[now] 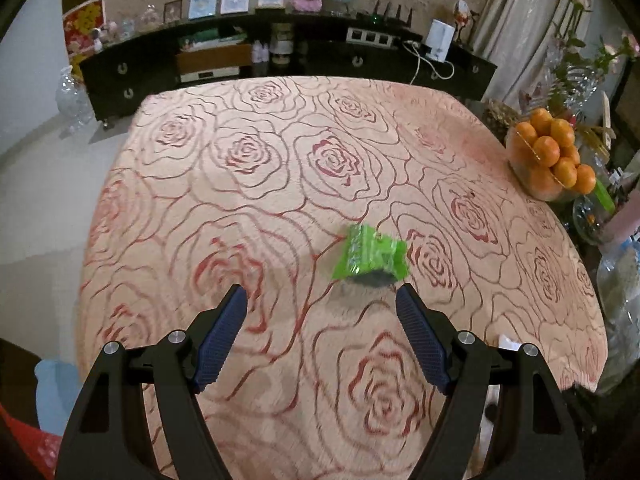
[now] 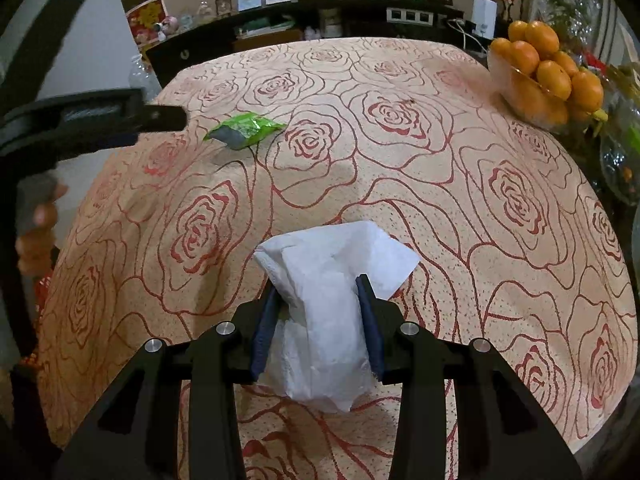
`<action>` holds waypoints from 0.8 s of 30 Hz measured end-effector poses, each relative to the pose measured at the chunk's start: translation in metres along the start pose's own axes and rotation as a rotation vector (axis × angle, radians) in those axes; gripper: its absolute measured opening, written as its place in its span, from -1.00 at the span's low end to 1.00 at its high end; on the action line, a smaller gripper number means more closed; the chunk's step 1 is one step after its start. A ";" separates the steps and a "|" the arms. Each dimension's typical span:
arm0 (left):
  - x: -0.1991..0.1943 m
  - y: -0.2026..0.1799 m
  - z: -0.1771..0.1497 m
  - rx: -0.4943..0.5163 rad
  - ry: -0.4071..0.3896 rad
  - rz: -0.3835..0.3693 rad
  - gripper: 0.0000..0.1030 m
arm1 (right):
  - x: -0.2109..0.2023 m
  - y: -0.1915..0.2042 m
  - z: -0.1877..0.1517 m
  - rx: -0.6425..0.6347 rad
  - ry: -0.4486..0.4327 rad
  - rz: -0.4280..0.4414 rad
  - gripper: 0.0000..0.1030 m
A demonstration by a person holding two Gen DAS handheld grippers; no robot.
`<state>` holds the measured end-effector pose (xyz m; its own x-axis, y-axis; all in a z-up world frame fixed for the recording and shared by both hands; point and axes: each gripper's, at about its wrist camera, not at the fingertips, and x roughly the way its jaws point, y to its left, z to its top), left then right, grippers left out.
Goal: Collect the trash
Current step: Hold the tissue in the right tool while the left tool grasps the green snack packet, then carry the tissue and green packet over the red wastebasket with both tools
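Now, with my right gripper [image 2: 320,292] clamped on the crumpled white tissue [image 2: 328,320], I should lower my spread, empty left gripper [image 1: 320,304] squarely over the green wrapper [image 1: 370,254] lying mid-table [image 1: 200,216] before squeezing.

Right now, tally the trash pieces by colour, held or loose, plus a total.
Green crinkled plastic wrapper, loose on the rose-patterned tablecloth: 1
White crumpled paper tissue, clamped in the right gripper: 1
Total: 2
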<state>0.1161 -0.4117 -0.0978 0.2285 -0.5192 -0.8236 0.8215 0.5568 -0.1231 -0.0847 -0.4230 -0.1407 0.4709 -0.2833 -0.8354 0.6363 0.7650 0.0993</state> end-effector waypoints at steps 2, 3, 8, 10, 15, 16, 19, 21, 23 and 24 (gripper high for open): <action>0.008 -0.004 0.006 0.003 0.006 -0.004 0.44 | 0.001 -0.001 0.000 0.005 0.003 0.004 -0.27; 0.014 -0.006 0.010 0.005 0.010 -0.009 0.44 | 0.001 -0.002 0.001 0.007 0.004 0.006 -0.27; 0.038 -0.015 0.023 0.012 0.032 -0.009 0.43 | 0.003 -0.004 0.002 0.017 0.008 0.010 -0.27; 0.046 -0.020 0.024 0.036 0.036 0.001 0.43 | 0.005 -0.005 0.002 0.022 0.011 0.010 -0.27; 0.057 -0.025 0.022 0.074 0.052 -0.006 -0.07 | 0.007 -0.008 0.001 0.027 0.016 0.011 -0.27; 0.060 -0.025 0.022 0.074 0.058 -0.011 -0.24 | 0.007 -0.008 0.001 0.027 0.016 0.010 -0.27; 0.063 -0.025 0.018 0.070 0.056 -0.025 -0.40 | 0.008 -0.009 0.002 0.028 0.017 0.010 -0.27; 0.063 -0.024 0.015 0.074 0.049 -0.022 -0.57 | 0.008 -0.008 0.002 0.027 0.016 0.008 -0.27; 0.062 -0.023 0.014 0.075 0.047 -0.020 -0.67 | 0.008 -0.008 0.002 0.026 0.015 0.005 -0.27; 0.060 -0.023 0.012 0.076 0.045 -0.020 -0.69 | 0.008 -0.007 0.001 0.026 0.014 0.005 -0.27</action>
<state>0.1174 -0.4633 -0.1372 0.1893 -0.4992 -0.8455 0.8633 0.4949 -0.0989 -0.0848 -0.4318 -0.1473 0.4653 -0.2713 -0.8426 0.6497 0.7511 0.1170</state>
